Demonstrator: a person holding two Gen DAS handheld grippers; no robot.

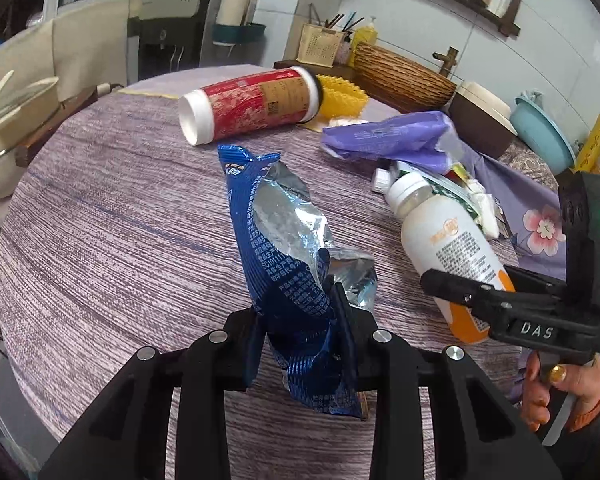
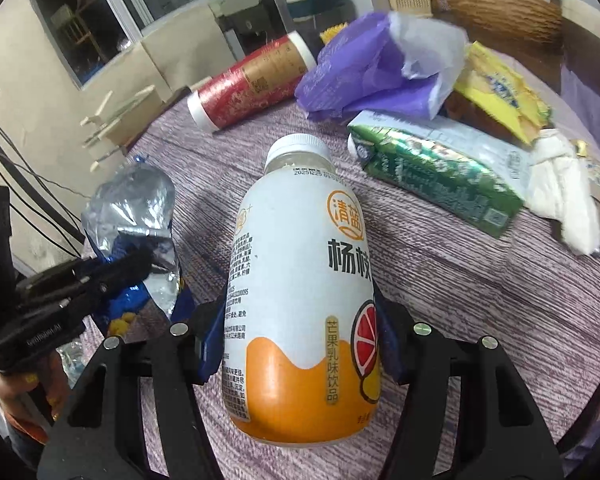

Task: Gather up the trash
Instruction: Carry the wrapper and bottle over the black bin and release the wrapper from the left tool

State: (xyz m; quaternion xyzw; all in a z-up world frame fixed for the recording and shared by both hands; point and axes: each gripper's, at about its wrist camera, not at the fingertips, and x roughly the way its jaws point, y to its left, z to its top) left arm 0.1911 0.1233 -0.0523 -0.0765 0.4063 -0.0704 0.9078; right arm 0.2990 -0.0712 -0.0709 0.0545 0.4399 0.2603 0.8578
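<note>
the blue wrapper (image 1: 288,280) hangs pinched in the left gripper (image 1: 300,320), jaws clenched on its crumpled lower end, lifted off the purple tablecloth (image 1: 100,208) so it can be carried away. just right of the wrapper, the right gripper (image 2: 300,344) grasps the drink bottle (image 2: 300,280) across its body. beyond the wrapper a red canister (image 1: 252,104) lies on its side, uncollected.

Soft daylight, fisheye-warped, blurred edges
</note>
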